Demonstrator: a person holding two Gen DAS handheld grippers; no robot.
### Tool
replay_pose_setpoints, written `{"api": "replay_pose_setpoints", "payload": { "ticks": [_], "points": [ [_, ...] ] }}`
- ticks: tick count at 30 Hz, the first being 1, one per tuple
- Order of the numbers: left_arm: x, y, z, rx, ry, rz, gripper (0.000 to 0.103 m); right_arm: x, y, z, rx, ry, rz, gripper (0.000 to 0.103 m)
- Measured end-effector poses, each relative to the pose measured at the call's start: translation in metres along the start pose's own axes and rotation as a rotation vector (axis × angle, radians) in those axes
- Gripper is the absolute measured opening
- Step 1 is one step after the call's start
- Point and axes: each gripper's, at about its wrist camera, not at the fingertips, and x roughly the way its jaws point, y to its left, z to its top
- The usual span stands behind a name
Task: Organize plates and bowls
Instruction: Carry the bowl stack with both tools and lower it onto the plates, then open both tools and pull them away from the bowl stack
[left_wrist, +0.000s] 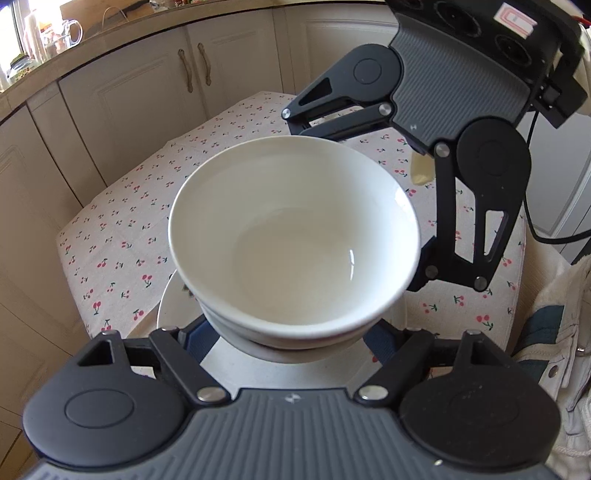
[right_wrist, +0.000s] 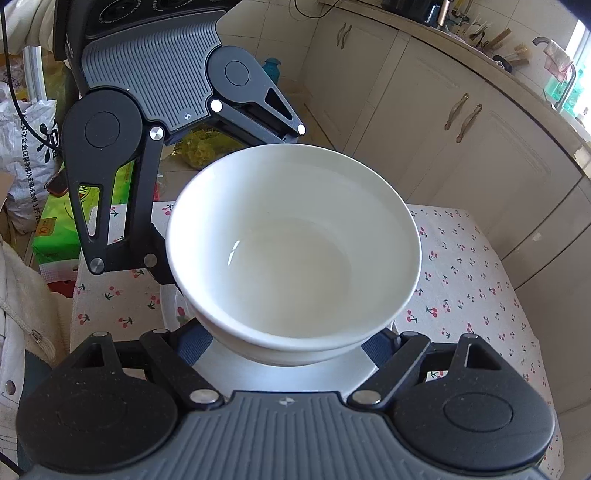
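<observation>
a white bowl (left_wrist: 295, 236) sits nested in a second bowl (left_wrist: 295, 338), whose rim shows just beneath, the pair standing on a pale plate (left_wrist: 295, 369) on a table under a cherry-print tablecloth (left_wrist: 122, 236). the left gripper (left_wrist: 288, 332) and the right gripper (right_wrist: 291, 339) each have their jaws spread wide around the bowl stack from neighbouring sides; whether the pads are actually pressing on the china i cannot tell. the risk, as i judge it, is glazed curved sides slipping between the pads, or uneven lifting tipping the top bowl out of the lower one and onto the plate.
</observation>
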Motion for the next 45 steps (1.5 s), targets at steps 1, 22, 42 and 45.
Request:
{"api": "replay_pose_setpoints", "payload": {
  "ticks": [1,22,42,45],
  "points": [
    [0.001,0.002,-0.001,-0.005,0.002,0.0,0.083,0.003,0.001,0.0,-0.001,0.002,0.003,0.089],
    [0.007,0.015,-0.009,-0.052,0.0,-0.035,0.083,0.027,-0.013,0.008,0.034,0.035,0.051,0.088],
    [-0.014,-0.002,-0.027,-0.122,-0.1,0.108,0.098,0.011,0.003,0.004,0.083,0.015,-0.008,0.102],
    [-0.029,-0.01,-0.03,-0.154,-0.139,0.165,0.1,0.001,0.015,0.002,0.093,0.02,-0.06,0.102]
  ]
}}
